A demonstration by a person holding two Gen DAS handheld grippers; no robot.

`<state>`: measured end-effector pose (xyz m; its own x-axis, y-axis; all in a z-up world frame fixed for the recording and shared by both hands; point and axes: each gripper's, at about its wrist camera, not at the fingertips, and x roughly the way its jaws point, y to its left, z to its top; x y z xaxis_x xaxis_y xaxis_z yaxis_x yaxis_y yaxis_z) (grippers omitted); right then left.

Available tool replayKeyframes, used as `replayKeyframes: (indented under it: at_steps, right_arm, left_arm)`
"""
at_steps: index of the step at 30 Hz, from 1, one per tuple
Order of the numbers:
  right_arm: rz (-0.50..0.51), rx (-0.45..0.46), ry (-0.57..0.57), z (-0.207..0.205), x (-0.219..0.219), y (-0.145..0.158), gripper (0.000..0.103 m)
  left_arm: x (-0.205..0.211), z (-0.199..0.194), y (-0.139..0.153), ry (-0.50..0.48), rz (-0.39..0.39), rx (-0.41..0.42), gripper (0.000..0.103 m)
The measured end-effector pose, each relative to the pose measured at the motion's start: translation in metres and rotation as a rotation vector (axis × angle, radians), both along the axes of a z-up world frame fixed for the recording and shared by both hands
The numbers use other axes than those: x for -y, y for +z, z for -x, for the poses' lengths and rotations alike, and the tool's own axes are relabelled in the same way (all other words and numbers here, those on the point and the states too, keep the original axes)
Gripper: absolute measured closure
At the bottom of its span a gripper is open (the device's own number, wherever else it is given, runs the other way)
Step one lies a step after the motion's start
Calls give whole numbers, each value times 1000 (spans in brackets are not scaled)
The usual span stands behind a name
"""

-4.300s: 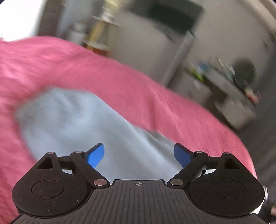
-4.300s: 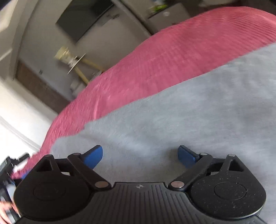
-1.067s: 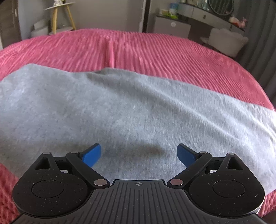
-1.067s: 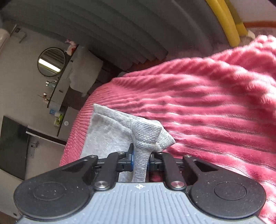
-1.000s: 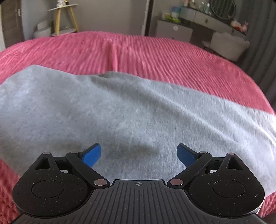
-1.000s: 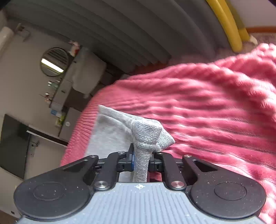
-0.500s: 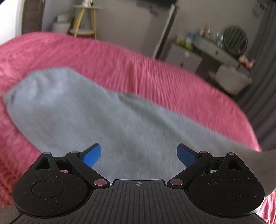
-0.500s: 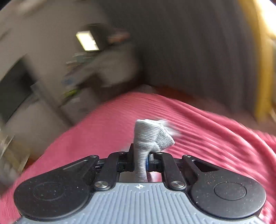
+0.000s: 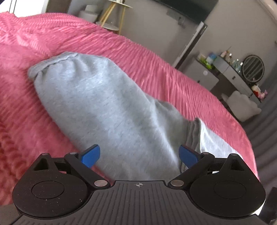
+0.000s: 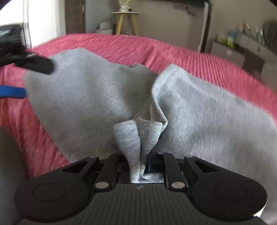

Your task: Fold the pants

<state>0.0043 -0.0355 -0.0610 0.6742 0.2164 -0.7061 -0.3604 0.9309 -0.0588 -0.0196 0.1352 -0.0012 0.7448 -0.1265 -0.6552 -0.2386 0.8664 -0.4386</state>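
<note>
Grey sweatpants (image 9: 103,103) lie on a pink ribbed bedspread (image 9: 155,69), gathered waistband at the upper left. My left gripper (image 9: 139,155) hovers open just over them, nothing between its blue pads. In the right wrist view the pants (image 10: 207,112) are doubled over in a loose fold. My right gripper (image 10: 136,166) holds the ribbed cuff (image 10: 131,136) between its pads while the jaws are opening slightly. One of the left gripper's fingers (image 10: 34,66) shows at the far left over the pants' edge.
The bedspread (image 10: 121,45) runs to the bed's far edge. Beyond it stand a small table with gold legs (image 9: 114,13), a dresser with a round mirror (image 9: 252,69) and a white chair (image 9: 242,107). Dark curtains hang at the right.
My right gripper has swung the cuff across the bed and rolled, bringing the leg end over the rest of the pants. The left gripper drifted sideways, still open.
</note>
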Motion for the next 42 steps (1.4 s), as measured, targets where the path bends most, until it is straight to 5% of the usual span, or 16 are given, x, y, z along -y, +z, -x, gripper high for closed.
replayKeyframes:
  at_steps: [6,11,15,21,24,27,30,37,42]
  right_arm:
    - [-116,-8,-36,3,13,25,89]
    - [-168,-67,-33,11,1,16,67]
    - [-387,-33,-61,26,40,40,47]
    - [-527,58,-356,38,117,60,25]
    - [-740,15,-570,52,166,50,20]
    - [-880,-35,-664,63,194,35,16]
    - [-891,-59,-677,77,204,34,13]
    - [-875,-127,-730,98,212,27,7]
    - [-888,-177,-737,91,207,14,7]
  left_arm:
    - [-6,-12,-13,-3,42,-32,3]
    - [-9,-10,-19,19,109,-45,3]
    - [-3,-8,-19,4,79,-49,3]
    - [33,-8,-6,-150,3,-14,3]
    - [56,-8,-5,-294,74,4,3]
    - [78,-17,-10,-350,131,-54,3]
    - [96,-23,-14,-388,95,-76,8]
    - [125,-30,-37,-482,-140,-130,35]
    - [111,-31,-42,-458,-61,-138,48]
